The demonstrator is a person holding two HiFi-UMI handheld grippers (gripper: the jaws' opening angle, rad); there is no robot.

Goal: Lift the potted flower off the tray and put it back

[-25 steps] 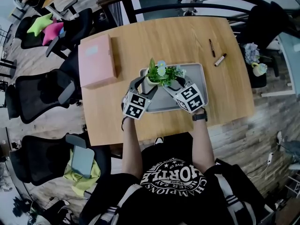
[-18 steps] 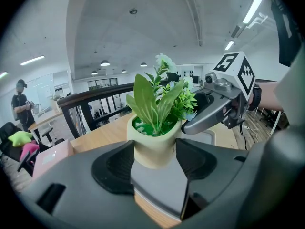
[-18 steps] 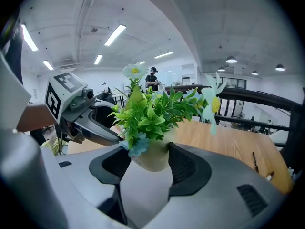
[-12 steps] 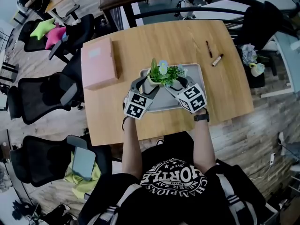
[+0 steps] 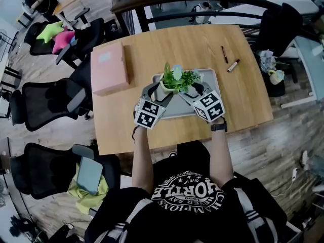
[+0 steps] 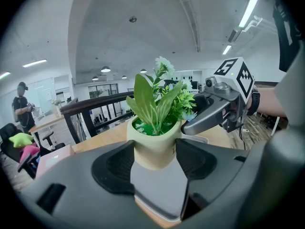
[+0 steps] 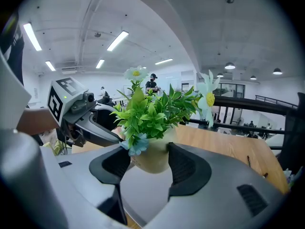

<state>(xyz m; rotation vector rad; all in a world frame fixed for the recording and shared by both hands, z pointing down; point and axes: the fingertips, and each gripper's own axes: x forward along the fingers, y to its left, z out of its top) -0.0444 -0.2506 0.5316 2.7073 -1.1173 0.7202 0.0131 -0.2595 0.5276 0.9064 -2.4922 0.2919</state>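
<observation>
The potted flower [image 5: 174,79], green leaves and pale blooms in a cream pot [image 6: 155,149], hangs just above the grey tray [image 5: 215,81]. My left gripper [image 5: 159,91] holds the pot from the left, my right gripper [image 5: 190,91] from the right. In the left gripper view both pads of the left gripper [image 6: 155,160] press the pot's sides, with the tray [image 6: 157,187] below. The right gripper view shows the right gripper [image 7: 150,165] closed on the pot [image 7: 151,157] in the same way. Each gripper shows in the other's view, the right gripper [image 6: 214,111] and the left gripper [image 7: 81,116].
A pink box [image 5: 108,67] lies on the wooden table [image 5: 253,100] left of the tray. Two pens [image 5: 224,53] [image 5: 234,66] lie at the back right. Black office chairs [image 5: 45,103] stand along the table's left side. A dark railing [image 5: 202,6] runs behind the table.
Both grippers have risen a little with the pot held between them, so the plant now stands slightly higher over the tray.
</observation>
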